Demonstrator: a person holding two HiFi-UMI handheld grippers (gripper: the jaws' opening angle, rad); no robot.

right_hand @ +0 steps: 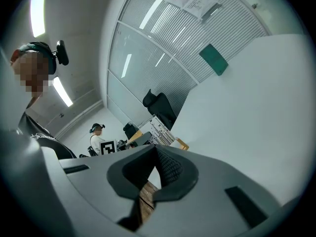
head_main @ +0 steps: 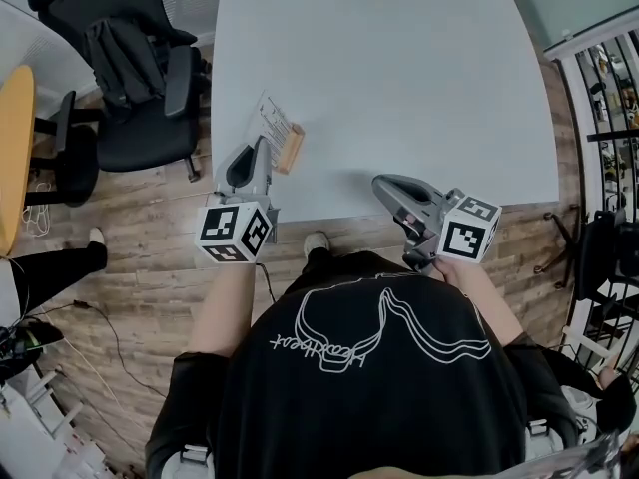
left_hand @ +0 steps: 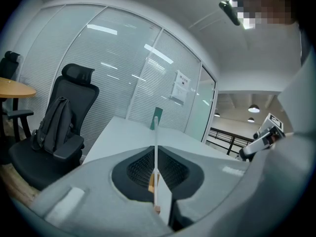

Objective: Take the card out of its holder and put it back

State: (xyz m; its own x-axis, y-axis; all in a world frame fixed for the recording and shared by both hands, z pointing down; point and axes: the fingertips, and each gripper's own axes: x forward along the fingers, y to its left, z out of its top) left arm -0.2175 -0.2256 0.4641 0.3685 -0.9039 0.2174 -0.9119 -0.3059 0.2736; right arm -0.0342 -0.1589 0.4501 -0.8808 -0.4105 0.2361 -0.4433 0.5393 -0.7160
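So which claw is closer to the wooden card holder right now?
Left. The left claw is at the wooden holder, clamped on the card. The right claw is well off to the holder's right, by the table's near edge.

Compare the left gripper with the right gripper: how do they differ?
The left gripper is shut on the card, seen edge-on; the right gripper holds nothing. The left gripper is at the wooden holder near the left edge of the table; the right gripper is at the near edge, away from it. Both have jaws together.

Card [head_main: 272, 120] seemingly in holder [head_main: 291, 149], left on table [head_main: 399, 78].
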